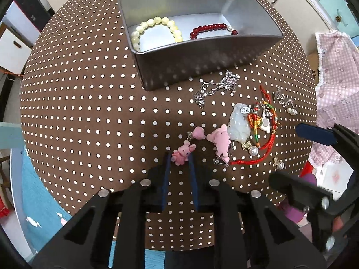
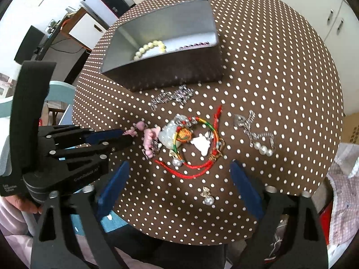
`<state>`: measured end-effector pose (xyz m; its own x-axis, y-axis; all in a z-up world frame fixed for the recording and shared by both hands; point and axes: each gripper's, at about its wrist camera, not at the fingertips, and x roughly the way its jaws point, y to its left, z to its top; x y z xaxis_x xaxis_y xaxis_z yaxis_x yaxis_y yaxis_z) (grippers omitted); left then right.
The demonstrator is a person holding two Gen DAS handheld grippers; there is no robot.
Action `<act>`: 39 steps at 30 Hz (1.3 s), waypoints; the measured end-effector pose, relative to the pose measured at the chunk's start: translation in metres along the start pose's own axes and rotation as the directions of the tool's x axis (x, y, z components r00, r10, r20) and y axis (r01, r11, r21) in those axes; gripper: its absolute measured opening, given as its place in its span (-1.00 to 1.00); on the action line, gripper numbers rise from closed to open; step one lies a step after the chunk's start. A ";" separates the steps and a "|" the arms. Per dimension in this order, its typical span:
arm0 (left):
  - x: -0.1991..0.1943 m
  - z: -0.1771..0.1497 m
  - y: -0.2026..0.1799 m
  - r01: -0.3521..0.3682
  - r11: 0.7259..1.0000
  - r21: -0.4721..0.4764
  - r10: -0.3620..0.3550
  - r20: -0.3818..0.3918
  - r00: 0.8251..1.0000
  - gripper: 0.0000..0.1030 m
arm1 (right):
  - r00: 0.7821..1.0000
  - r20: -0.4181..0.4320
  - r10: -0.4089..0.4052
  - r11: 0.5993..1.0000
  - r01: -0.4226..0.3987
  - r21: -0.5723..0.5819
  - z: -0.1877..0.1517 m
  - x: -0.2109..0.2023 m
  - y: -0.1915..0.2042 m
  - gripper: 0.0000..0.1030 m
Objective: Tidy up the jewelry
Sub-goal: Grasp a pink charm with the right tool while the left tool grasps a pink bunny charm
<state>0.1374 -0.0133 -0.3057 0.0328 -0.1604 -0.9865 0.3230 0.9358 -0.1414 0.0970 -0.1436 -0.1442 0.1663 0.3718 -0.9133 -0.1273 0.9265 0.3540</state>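
Observation:
A pink bunny charm [image 1: 182, 155] lies on the brown dotted tablecloth [image 1: 89, 112], linked to a pink heart [image 1: 199, 133]. My left gripper [image 1: 179, 157] points straight down and is shut on the bunny, its blue pads against both sides. In the right wrist view the same left gripper [image 2: 125, 134] holds that charm [image 2: 131, 132] at its tips. My right gripper [image 2: 179, 163] stands open above a red cord bracelet [image 2: 193, 174]. A grey tin box [image 1: 202, 53] holds a yellow bead bracelet [image 1: 154, 30] and a red bead bracelet [image 1: 211, 28].
Loose on the cloth lie a second pink charm [image 1: 221, 142], a pale jade pendant [image 1: 239, 124], a silver chain [image 1: 217, 87], a pearl chain piece [image 2: 260, 139] and pearl earrings [image 2: 208, 198]. Checked pink fabric [image 1: 336, 78] hangs right of the round table's edge.

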 end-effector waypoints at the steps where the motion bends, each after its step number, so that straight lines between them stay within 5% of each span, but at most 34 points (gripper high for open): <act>1: -0.002 0.002 0.003 -0.004 1.000 -0.005 0.004 0.001 1.000 -0.69 | 1.000 0.004 0.012 1.000 -0.012 -0.003 0.002 0.000 0.002 0.45; 8: -0.024 -0.008 0.030 0.026 0.996 -0.090 -0.023 0.041 0.999 -0.70 | 0.978 0.018 0.206 0.978 -0.206 -0.034 0.016 0.008 0.017 -0.48; 9: -0.027 -0.012 0.033 0.029 0.994 -0.104 -0.025 0.046 0.999 -0.94 | 0.977 0.013 0.212 0.977 -0.211 -0.042 0.019 0.010 0.022 -0.51; 11: -0.033 -0.022 0.037 0.045 0.989 -0.139 -0.038 0.054 0.998 -0.98 | 0.980 -0.007 0.199 0.976 -0.199 -0.085 0.023 0.020 0.033 -0.65; 19: -0.050 -0.061 0.054 0.085 0.969 -0.232 -0.064 0.096 0.993 -0.97 | 0.999 -0.029 0.041 0.988 -0.045 -0.150 0.036 0.048 0.050 -0.69; 21: -0.050 -0.064 0.055 0.090 0.967 -0.238 -0.066 0.104 0.992 -0.73 | 0.999 -0.029 0.034 0.986 -0.039 -0.163 0.038 0.050 0.051 -0.69; 23: -0.049 -0.058 0.059 0.081 0.971 -0.226 -0.056 0.116 0.992 -0.55 | 0.999 -0.032 0.024 0.984 -0.029 -0.177 0.036 0.054 0.053 -0.69; 31: -0.020 -0.025 0.042 0.011 0.985 -0.171 0.000 0.069 0.998 -0.55 | 0.999 -0.036 -0.006 0.979 -0.002 -0.201 0.027 0.067 0.055 -0.68; 39: -0.001 -0.002 0.021 0.041 0.991 -0.125 -0.031 0.082 0.996 -0.46 | 1.000 -0.018 0.025 0.976 -0.028 -0.218 0.028 0.071 0.065 -0.71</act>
<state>0.1417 0.0070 -0.3077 0.0999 -0.2144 -0.9716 0.2034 0.9603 -0.1910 0.1284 -0.0555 -0.1807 0.1457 0.3935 -0.9077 -0.3418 0.8810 0.3270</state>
